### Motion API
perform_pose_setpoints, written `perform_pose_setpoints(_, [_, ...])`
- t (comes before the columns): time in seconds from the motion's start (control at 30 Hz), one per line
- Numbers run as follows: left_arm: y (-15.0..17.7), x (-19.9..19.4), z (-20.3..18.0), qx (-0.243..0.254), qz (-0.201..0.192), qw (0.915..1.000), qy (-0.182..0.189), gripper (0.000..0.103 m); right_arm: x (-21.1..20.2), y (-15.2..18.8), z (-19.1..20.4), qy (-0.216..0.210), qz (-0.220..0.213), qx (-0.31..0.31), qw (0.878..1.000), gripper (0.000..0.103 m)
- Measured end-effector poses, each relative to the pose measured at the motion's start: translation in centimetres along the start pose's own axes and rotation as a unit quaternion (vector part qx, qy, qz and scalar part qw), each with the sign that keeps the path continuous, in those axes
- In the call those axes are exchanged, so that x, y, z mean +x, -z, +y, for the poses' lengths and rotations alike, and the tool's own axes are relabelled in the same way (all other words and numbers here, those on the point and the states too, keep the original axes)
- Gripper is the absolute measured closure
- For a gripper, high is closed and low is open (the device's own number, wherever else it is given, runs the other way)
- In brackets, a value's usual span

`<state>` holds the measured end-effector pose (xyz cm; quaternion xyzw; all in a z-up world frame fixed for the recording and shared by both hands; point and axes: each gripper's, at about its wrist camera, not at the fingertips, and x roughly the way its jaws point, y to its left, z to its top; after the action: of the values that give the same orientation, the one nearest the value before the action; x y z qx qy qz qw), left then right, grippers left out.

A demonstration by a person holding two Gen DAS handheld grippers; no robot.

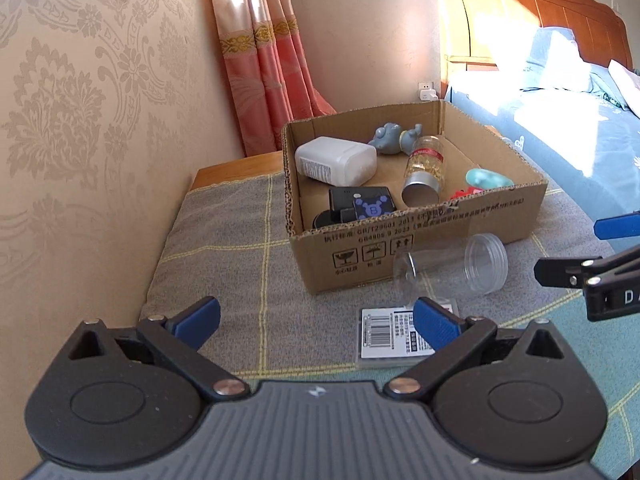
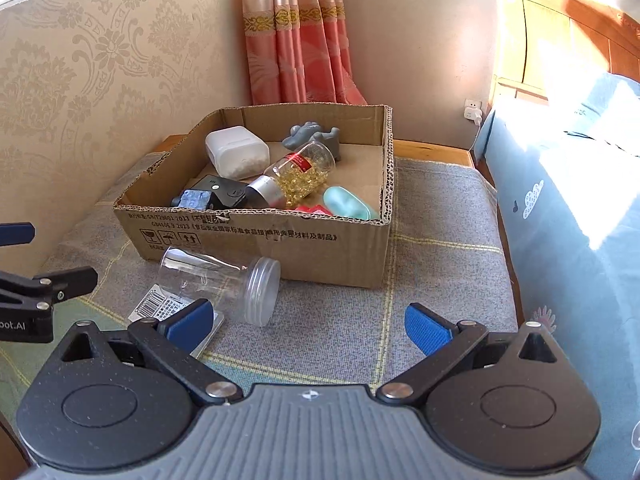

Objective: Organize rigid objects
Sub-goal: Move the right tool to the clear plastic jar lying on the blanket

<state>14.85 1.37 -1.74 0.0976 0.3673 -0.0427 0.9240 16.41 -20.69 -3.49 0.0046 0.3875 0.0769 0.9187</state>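
A cardboard box [image 1: 420, 240] [image 2: 256, 248] stands on the cloth-covered table. It holds a white bottle [image 1: 336, 160] [image 2: 236, 152], a capsule jar [image 1: 426, 168] [image 2: 296, 176], a grey toy [image 1: 394, 138] [image 2: 312, 136], a black device [image 1: 360, 204] [image 2: 218, 196] and a teal item [image 1: 486, 178] [image 2: 348, 202]. An empty clear jar [image 1: 452, 266] [image 2: 224, 280] lies on its side in front of the box. A flat barcode packet [image 1: 394, 336] [image 2: 168, 308] lies beside it. My left gripper [image 1: 316, 320] is open just before the packet. My right gripper [image 2: 308, 326] is open, right of the jar.
A patterned wall [image 1: 80, 140] runs along the left. A bed with blue bedding [image 2: 580, 200] [image 1: 560, 140] borders the right side. Pink curtains [image 2: 296, 40] hang behind. The grey checked cloth [image 2: 440, 240] covers the table.
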Motion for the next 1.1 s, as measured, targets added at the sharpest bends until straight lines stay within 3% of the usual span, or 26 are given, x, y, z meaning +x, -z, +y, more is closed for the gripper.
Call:
perform_pose_setpoints(0.27, [1.8,-0.6,2.6,-0.019,0.004,0.9995,-0.024,0.001,0.3,1.2,3.9,-0.016,-0.029,-0.054,0.998,0.0])
perform_pose_setpoints(0.47, [2.6,-1.2,5.2,-0.058,0.0,0.9979,-0.03,0.001,1.8,0.4,7.6,0.0,-0.033,-0.101,0.994,0.0])
perform_pose_setpoints(0.63, [3.1,-1.3,6.3,-0.072,0.001,0.9969,-0.031,0.001,3.4,-0.5,9.6,0.024,-0.043,-0.102,0.994,0.0])
perform_pose_setpoints(0.9, [3.4,-1.1,6.5,-0.08,0.004,0.9965,-0.024,0.001,5.9,-0.8,10.2,0.063,-0.045,-0.088,0.993,0.0])
perform_pose_setpoints(1.1, [3.1,-0.9,5.4,-0.071,0.006,0.9973,-0.016,0.001,6.7,-0.2,8.1,0.062,-0.022,-0.06,0.996,0.0])
